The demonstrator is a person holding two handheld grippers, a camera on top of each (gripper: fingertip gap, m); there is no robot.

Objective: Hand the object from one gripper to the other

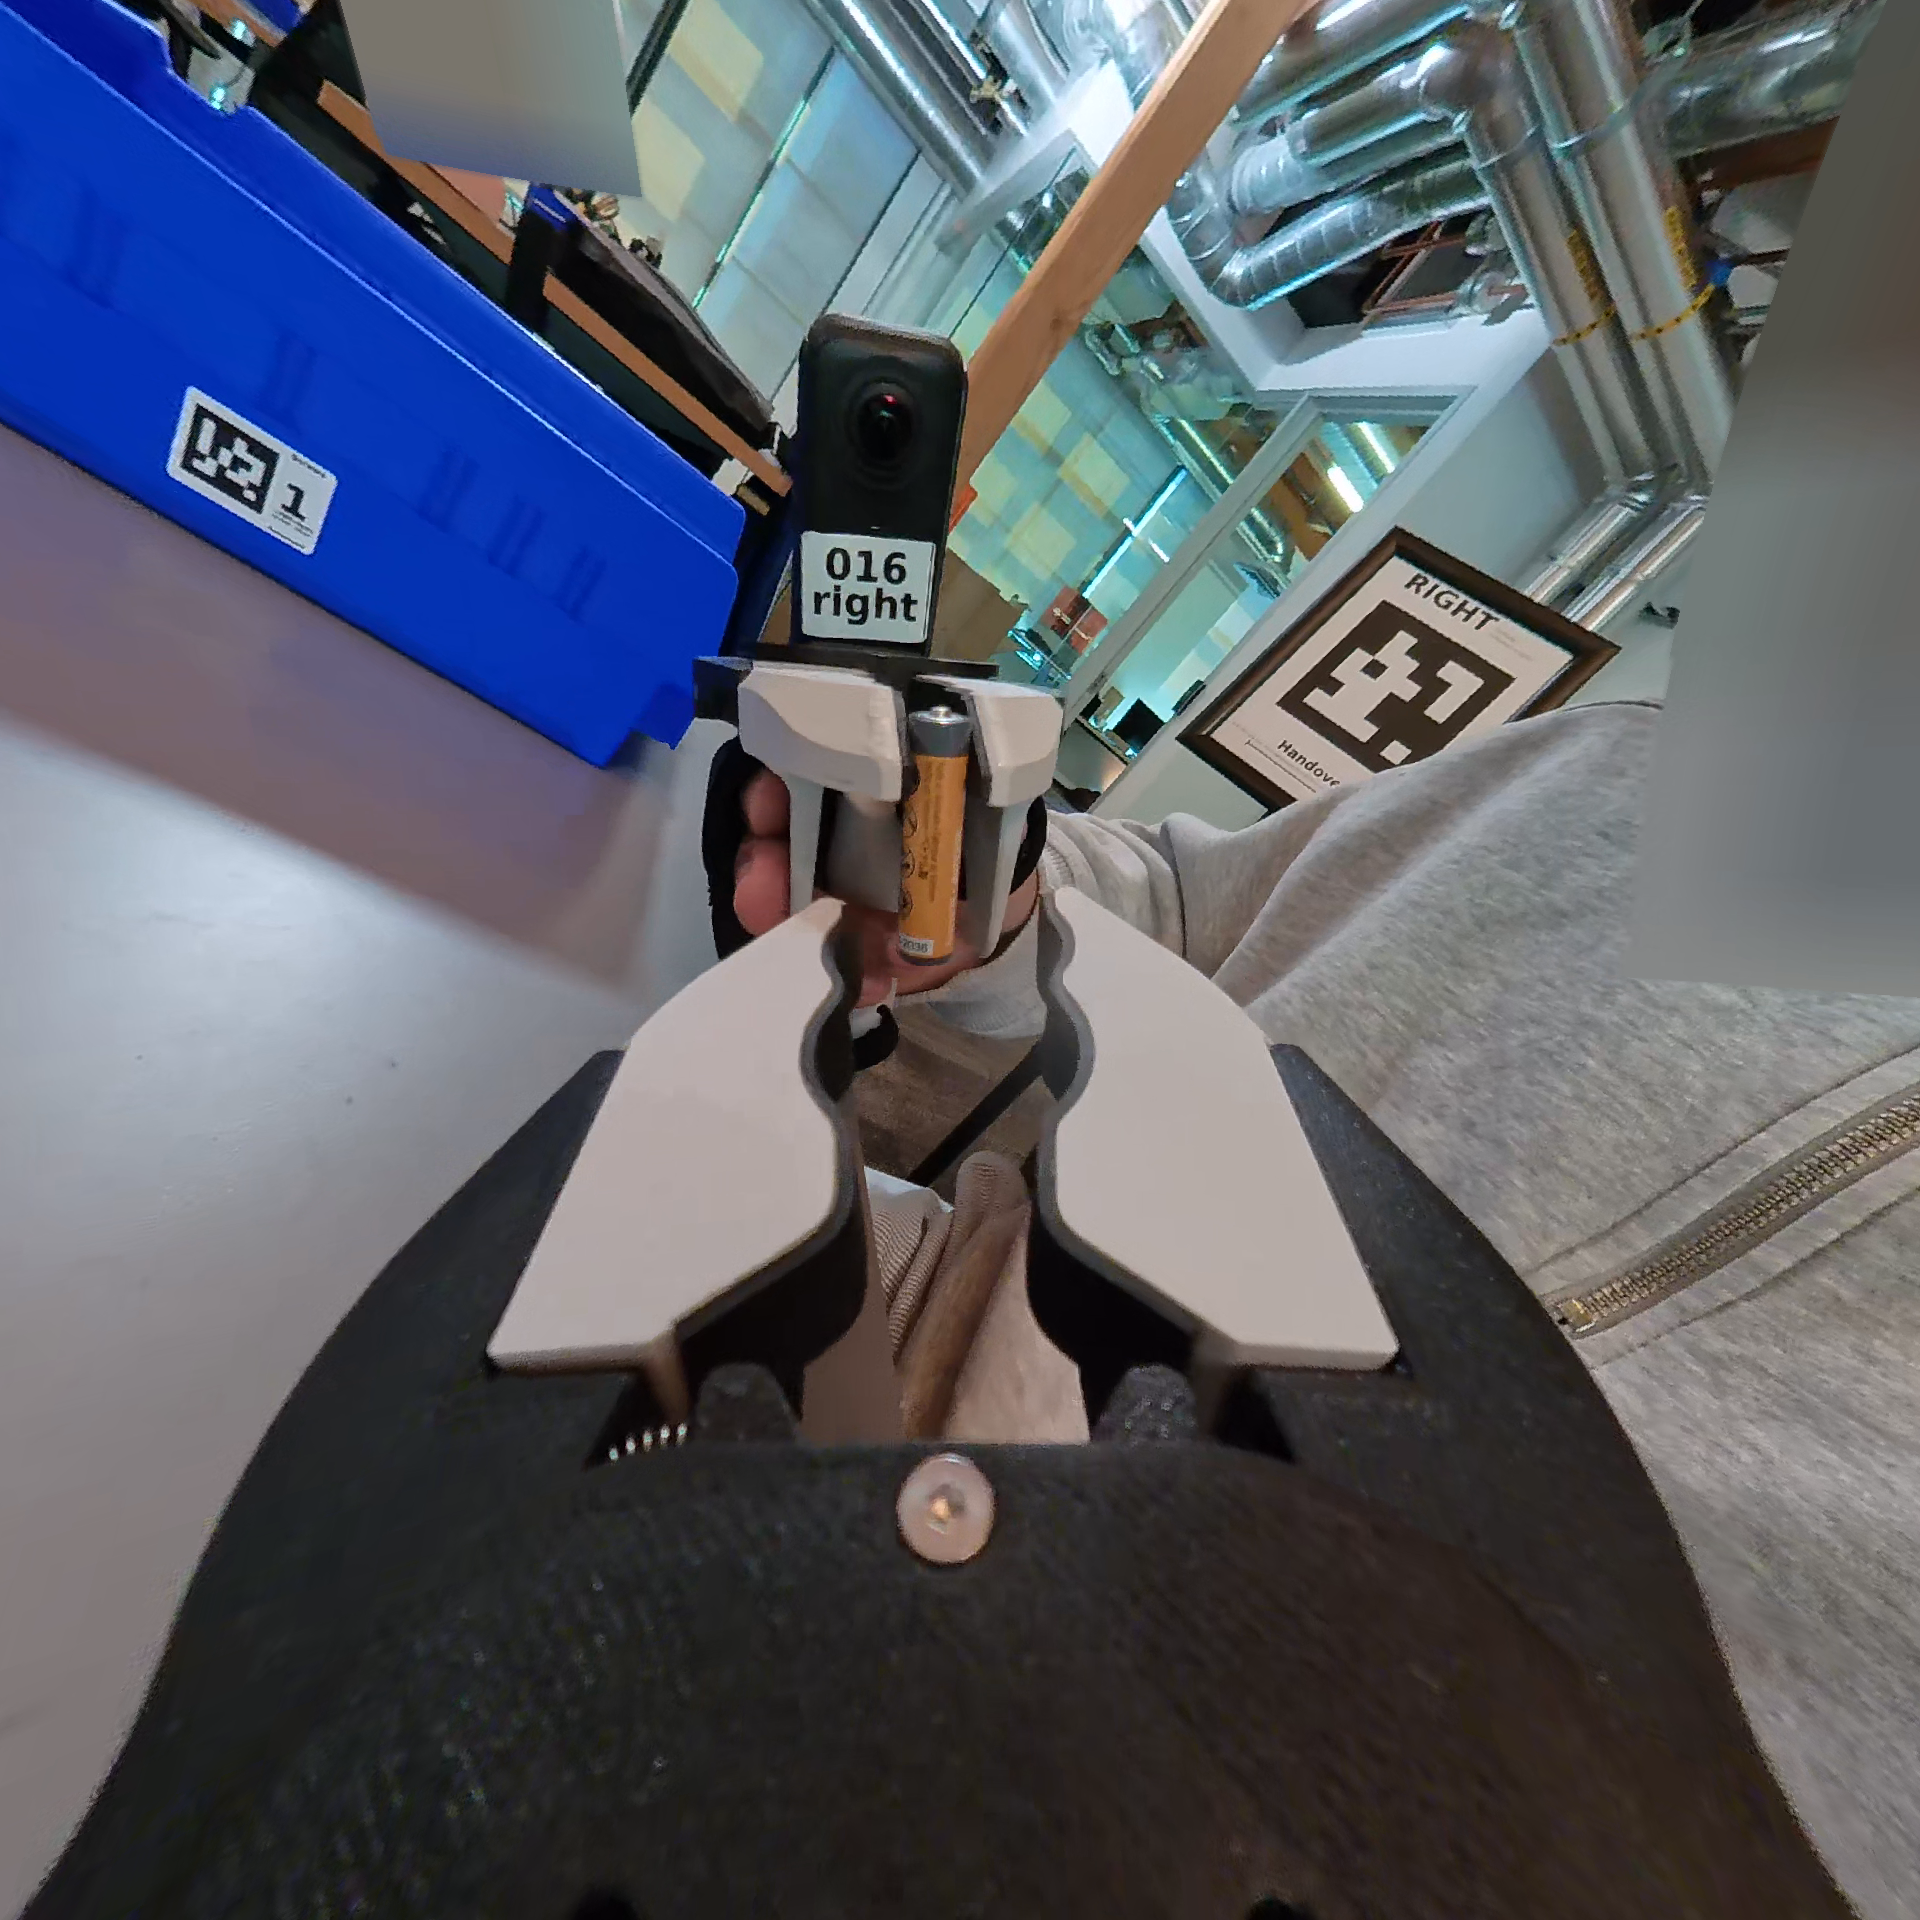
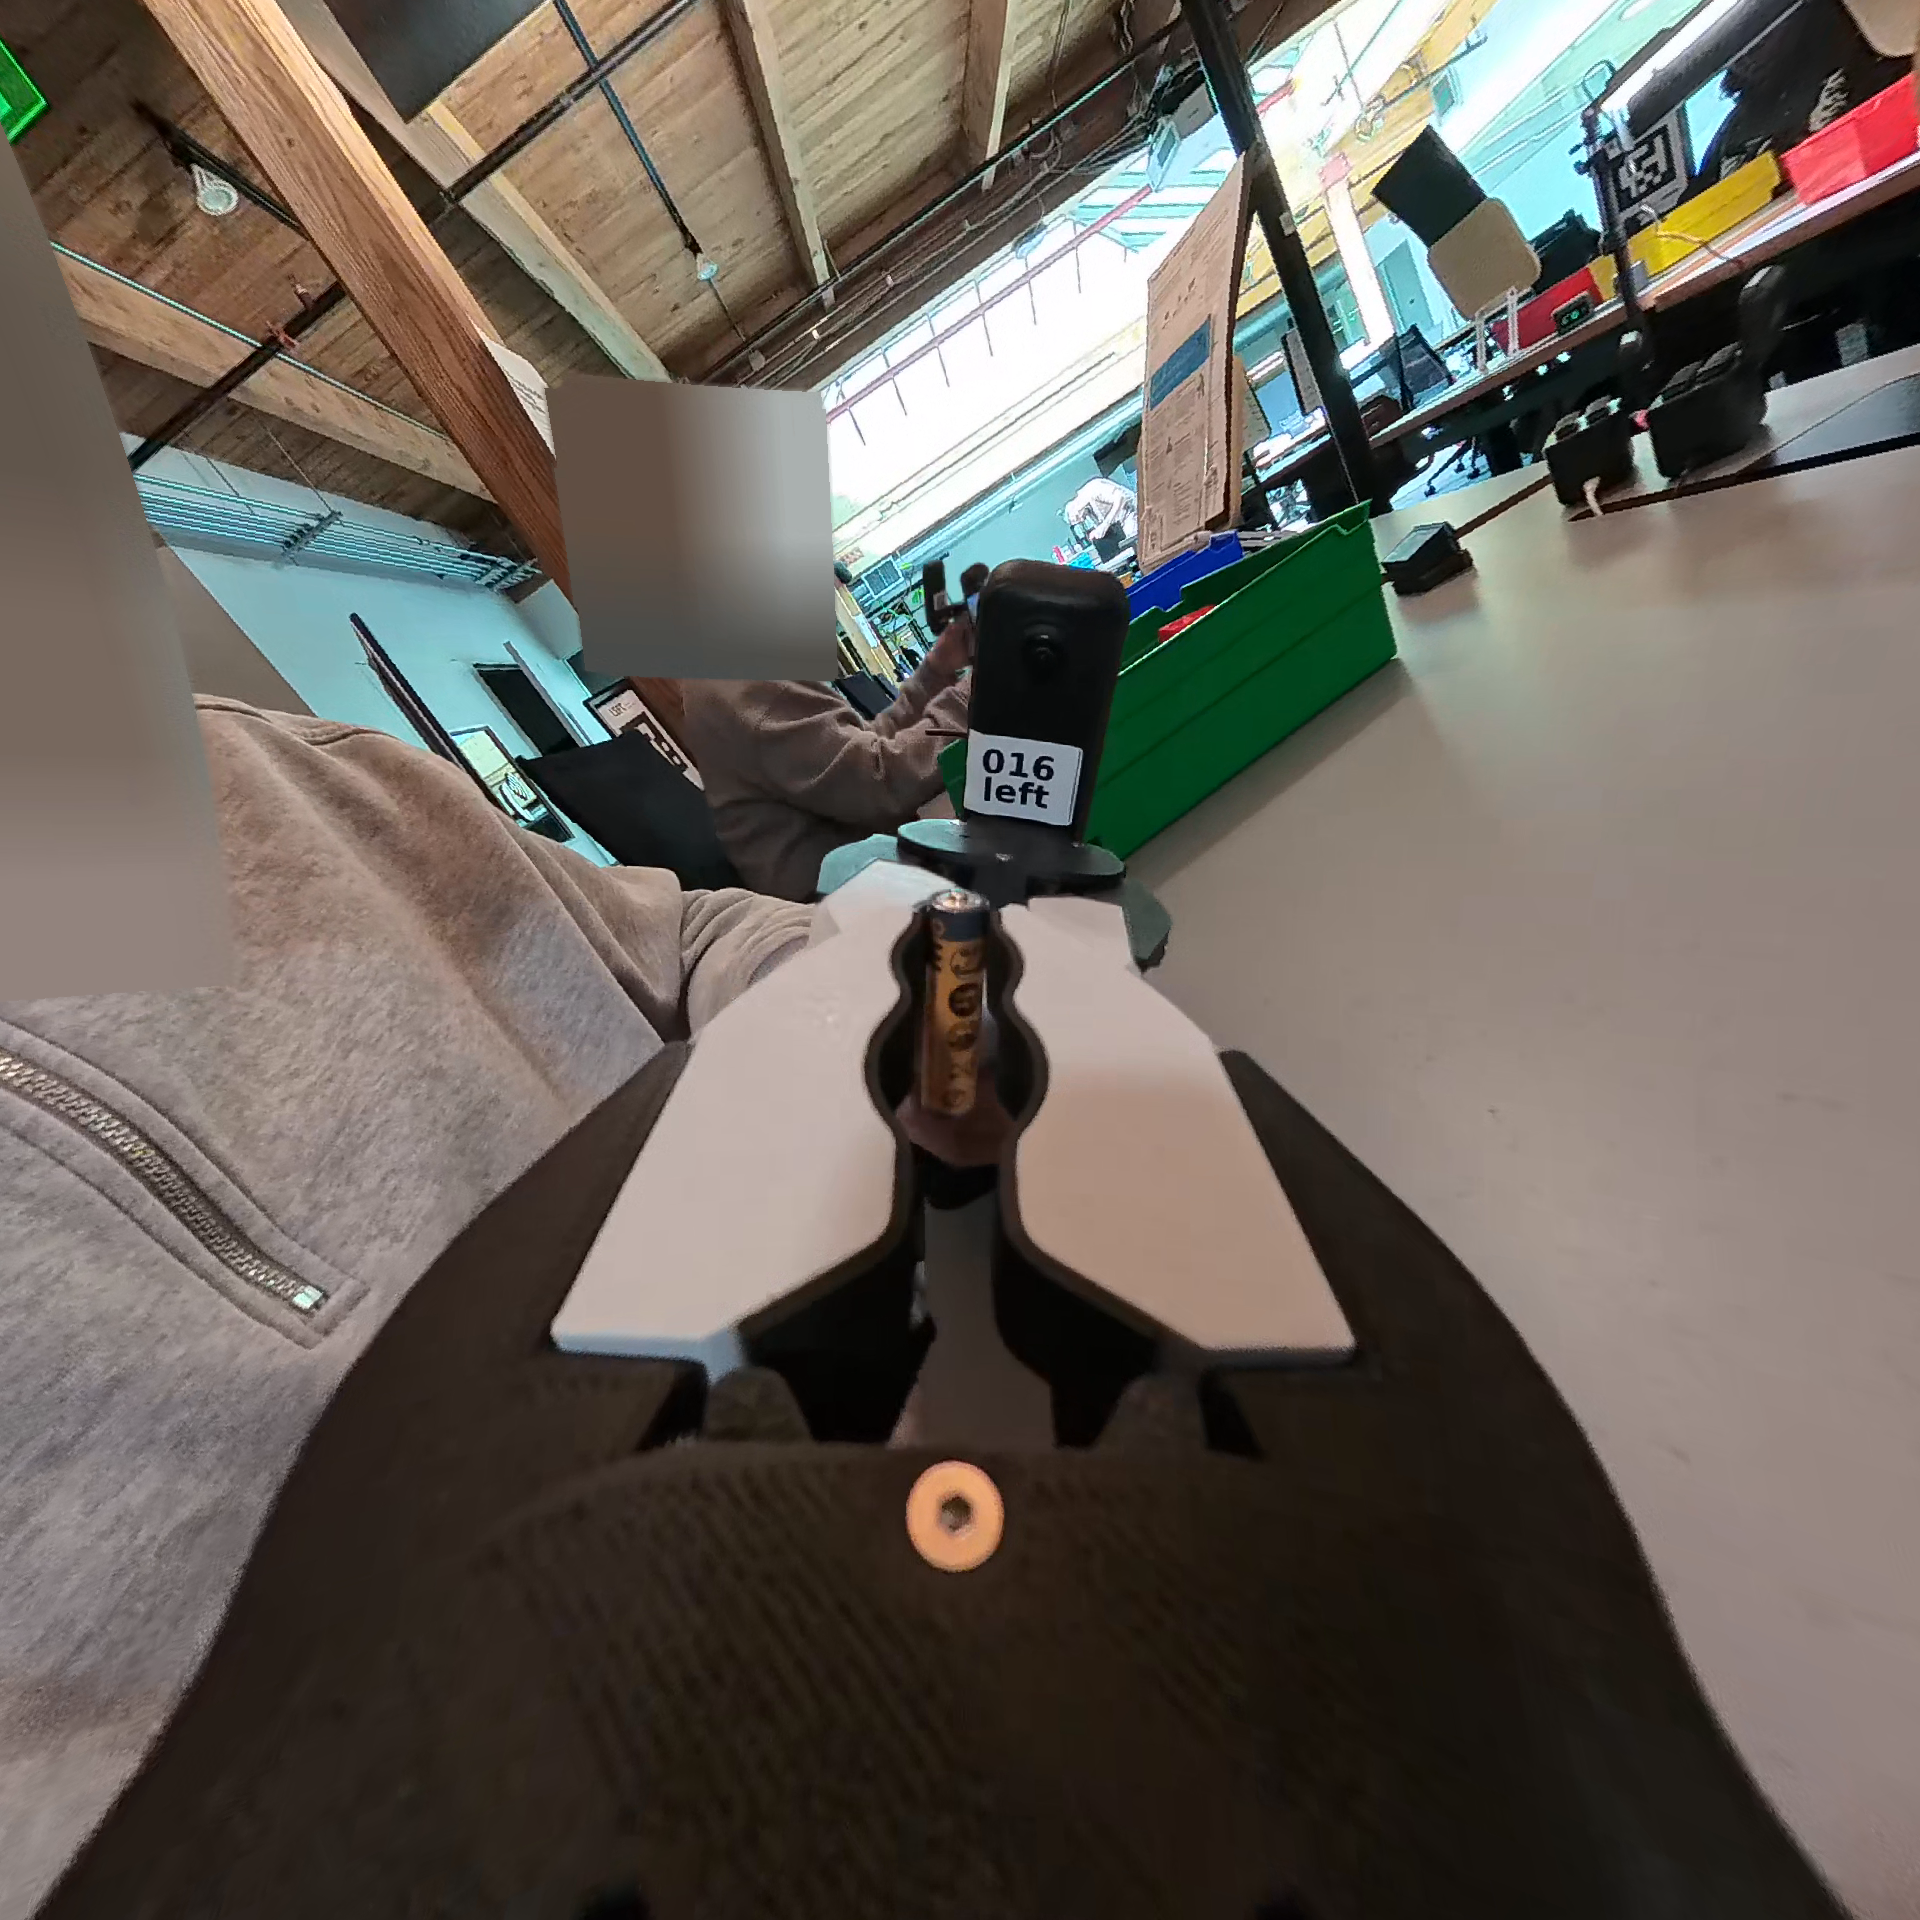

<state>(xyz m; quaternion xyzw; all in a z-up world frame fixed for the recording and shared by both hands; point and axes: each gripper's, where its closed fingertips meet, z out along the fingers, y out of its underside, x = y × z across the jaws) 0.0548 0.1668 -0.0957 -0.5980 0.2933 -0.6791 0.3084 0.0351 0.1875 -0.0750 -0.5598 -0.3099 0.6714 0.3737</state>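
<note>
your right gripper [image 2: 958, 997] clenches the battery [image 1: 932, 836]; bring the spread left gripper [image 1: 948, 971] fingers around its lower end squarely.

Right gripper [image 2: 958, 940] clamped, facing left gripper [image 1: 940, 925], its fingers [image 1: 727, 1091] spread.

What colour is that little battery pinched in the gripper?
The small cylindrical battery is orange-gold with a dark end, clearest in the left wrist view.
</note>
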